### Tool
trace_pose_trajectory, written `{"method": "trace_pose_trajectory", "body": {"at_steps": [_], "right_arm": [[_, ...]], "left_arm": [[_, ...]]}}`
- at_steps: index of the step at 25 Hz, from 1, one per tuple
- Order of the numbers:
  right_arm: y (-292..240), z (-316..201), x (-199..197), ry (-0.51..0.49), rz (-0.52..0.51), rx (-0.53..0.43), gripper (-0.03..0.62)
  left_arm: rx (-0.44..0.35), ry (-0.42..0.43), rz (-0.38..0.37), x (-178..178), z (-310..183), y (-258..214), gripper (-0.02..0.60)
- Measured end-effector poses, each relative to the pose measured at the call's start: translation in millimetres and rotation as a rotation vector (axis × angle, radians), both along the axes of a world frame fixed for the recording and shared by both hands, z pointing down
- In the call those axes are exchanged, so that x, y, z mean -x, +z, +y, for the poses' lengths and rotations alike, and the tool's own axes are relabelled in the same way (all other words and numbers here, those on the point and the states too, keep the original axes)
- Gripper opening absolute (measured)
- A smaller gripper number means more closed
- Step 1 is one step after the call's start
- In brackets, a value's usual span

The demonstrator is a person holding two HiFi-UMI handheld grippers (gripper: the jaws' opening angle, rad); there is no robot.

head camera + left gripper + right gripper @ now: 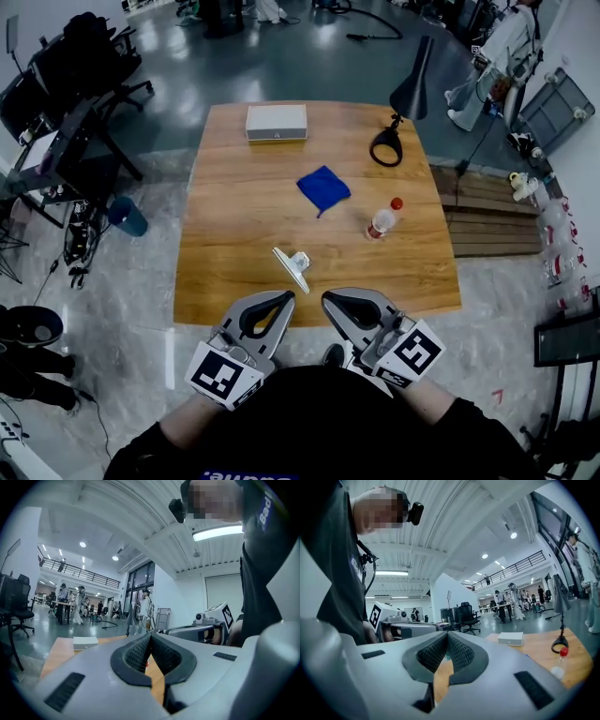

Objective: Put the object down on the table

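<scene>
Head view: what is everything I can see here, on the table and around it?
table: one, brown wood, centre of view
box: one, white, table's far edge
lamp: one, black, far right corner
cloth: one, blue, mid-table
bottle: one, clear with red cap, right of the cloth
small object: one, pale, near edge; cannot tell what
left gripper: one, grey, shut, empty, over the near edge
right gripper: one, grey, shut, empty, beside it
</scene>
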State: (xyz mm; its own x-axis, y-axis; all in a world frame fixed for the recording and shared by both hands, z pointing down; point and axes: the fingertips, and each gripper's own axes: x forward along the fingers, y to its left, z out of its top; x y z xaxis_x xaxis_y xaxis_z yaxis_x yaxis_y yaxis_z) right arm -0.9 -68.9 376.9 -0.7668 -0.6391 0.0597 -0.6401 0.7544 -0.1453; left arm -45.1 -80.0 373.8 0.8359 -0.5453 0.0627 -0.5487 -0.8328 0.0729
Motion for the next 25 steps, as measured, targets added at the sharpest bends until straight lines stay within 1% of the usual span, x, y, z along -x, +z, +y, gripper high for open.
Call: {"method": "trace_pose_trajectory", "body": {"at_steps": [9, 15, 21, 25], "right_arm": [[1, 1, -9, -0.005, -0.002, 0.002, 0.005], [2, -2, -11, -0.004, 0.001, 0.004, 0.005], [4, -5, -11, 0.0, 0.004, 0.01, 0.005], [8, -5, -9, 0.001, 0.004, 0.014, 0.005]], "left_arm": [[0.008, -0.001, -0.01, -12, 3, 6, 0.008], [0.02, -0.007, -0.004, -15, 0, 8, 0.008], [0.014, -0.009, -0.018, -13, -3, 13, 0.008], [0.025, -0.008, -0.017, -12, -5, 19, 0.008]]}}
